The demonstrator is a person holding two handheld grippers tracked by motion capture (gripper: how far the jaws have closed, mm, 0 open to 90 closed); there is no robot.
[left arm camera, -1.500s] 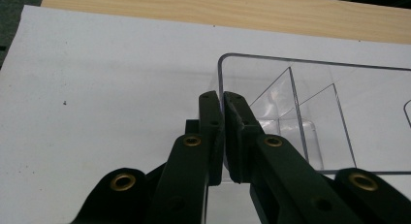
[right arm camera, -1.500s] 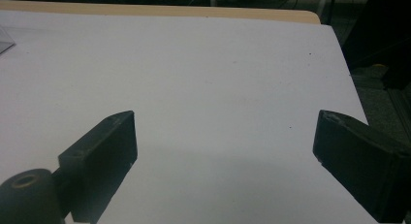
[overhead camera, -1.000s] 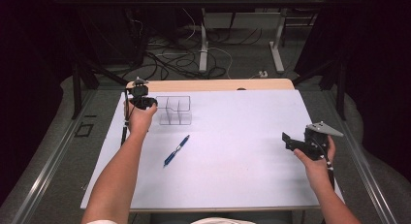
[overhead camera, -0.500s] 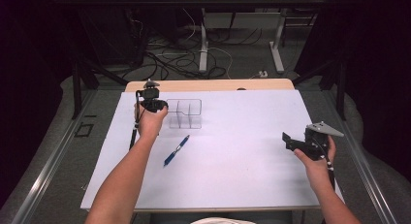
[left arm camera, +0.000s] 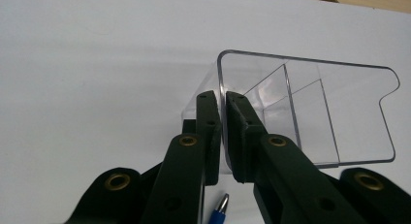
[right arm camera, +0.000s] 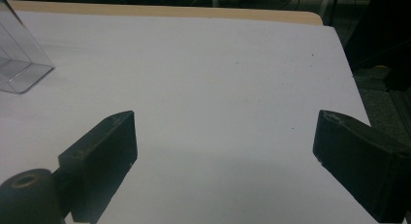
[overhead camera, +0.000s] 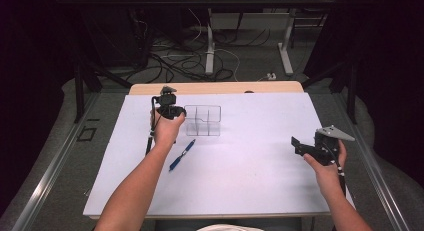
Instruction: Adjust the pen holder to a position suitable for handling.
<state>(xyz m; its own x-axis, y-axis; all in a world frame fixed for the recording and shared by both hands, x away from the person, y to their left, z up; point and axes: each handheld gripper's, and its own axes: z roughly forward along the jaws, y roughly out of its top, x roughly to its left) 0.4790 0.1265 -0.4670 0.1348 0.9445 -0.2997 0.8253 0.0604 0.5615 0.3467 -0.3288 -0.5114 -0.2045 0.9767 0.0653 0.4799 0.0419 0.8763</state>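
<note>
Left gripper view: left gripper is pinching the near wall of the clear divided organizer, jaws nearly closed with the thin plastic edge between them. Organizer is sitting on the white sheet toward the table's far left; blue pen is lying just beside it. Right gripper is hovering well apart, jaws spread wide, holding nothing

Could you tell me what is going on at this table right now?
A person works with a tool in each hand. The left tool is clamped on one wall of a clear divided organizer standing on the white table. A blue pen lies beside it. The right tool waits open, apart.
</note>
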